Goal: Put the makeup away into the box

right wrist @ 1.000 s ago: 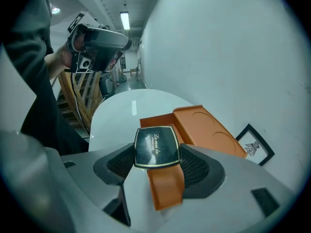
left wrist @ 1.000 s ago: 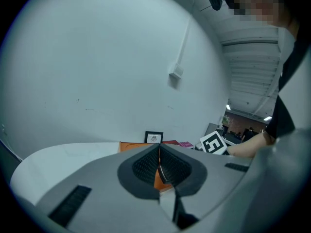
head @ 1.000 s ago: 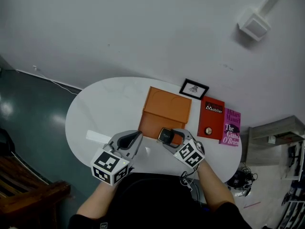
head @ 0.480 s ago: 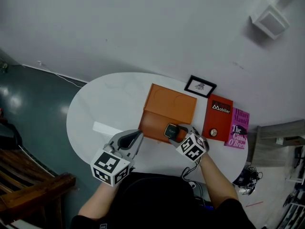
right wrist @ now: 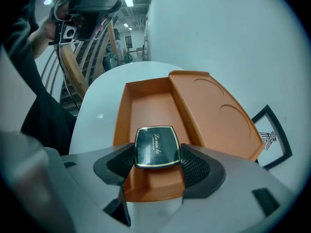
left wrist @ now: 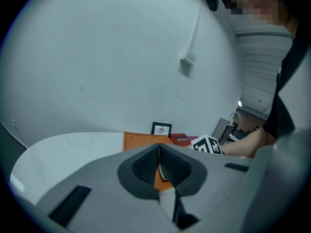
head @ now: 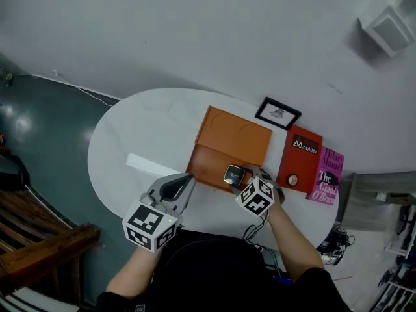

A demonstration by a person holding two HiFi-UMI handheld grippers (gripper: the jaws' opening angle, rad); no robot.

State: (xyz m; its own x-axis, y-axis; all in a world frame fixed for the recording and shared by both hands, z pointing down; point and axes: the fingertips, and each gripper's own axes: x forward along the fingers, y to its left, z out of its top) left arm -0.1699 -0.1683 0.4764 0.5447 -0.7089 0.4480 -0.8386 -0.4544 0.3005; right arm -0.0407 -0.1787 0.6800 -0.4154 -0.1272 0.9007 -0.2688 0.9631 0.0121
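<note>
Compact (right wrist: 156,147), black with a gold edge, gripped flat in the jaws of my right gripper (right wrist: 158,160) over the open orange box (right wrist: 146,98); my left gripper (left wrist: 159,154), jaws closed and empty, hovers above the white counter (head: 136,135) at the head view's lower left

"Where was the black compact (head: 232,173)?"

"Between the fingers of the right gripper (head: 235,177), over the near half of the open orange box (head: 214,164) on the white counter (head: 130,142)."

"And the left gripper (head: 187,181)?"

"Near the box's front left corner, pointing toward it. A framed picture (head: 277,113), a red book (head: 300,162) and a pink book (head: 328,175) lay to the box's right."
</note>
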